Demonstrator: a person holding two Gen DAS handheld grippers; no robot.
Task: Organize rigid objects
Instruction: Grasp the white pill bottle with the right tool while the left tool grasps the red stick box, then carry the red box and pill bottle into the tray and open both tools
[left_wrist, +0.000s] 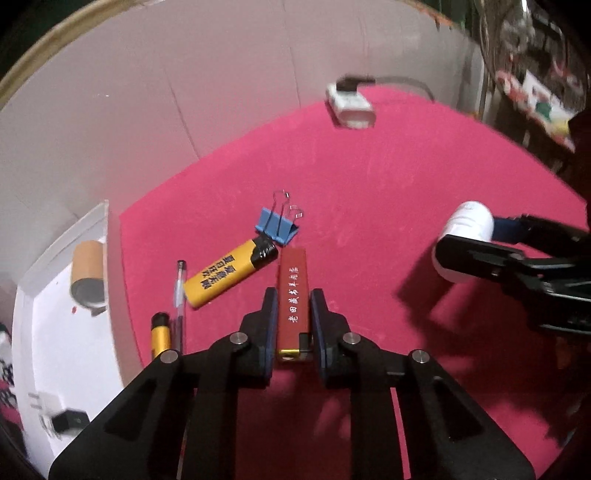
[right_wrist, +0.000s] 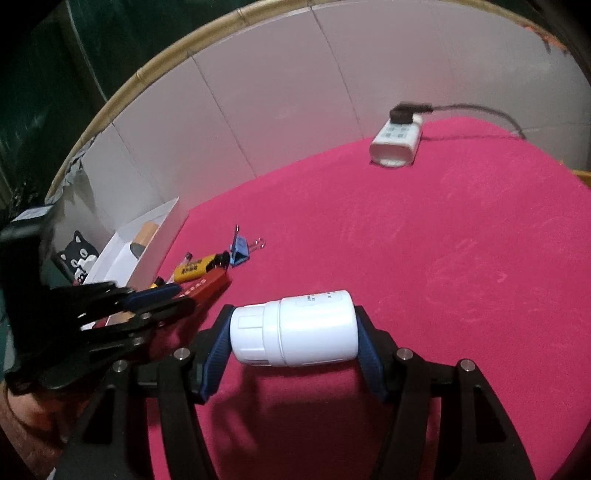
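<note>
Black linkage fingers (left_wrist: 271, 314), blue pads, silver pivot pins

Flat magenta-red felt tablecloth (left_wrist: 388, 184); on it a slim dark-red rectangular lighter (left_wrist: 292, 295) with white lettering, a yellow-and-black plastic lighter (left_wrist: 229, 277), a blue metal binder clip (left_wrist: 275, 225), and a plain white plastic bottle (right_wrist: 295, 328).

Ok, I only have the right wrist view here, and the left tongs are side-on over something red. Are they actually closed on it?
Observer: Yes. In the left wrist view the left tongs are shut on a red lighter, one pad on each long side.
Operator: Anything beside the big yellow lighter that I can't make out?
Observer: A clear pen lies along its left side.
Operator: And inside the white box?
Observer: A brown tape roll lies at its far end.
</note>
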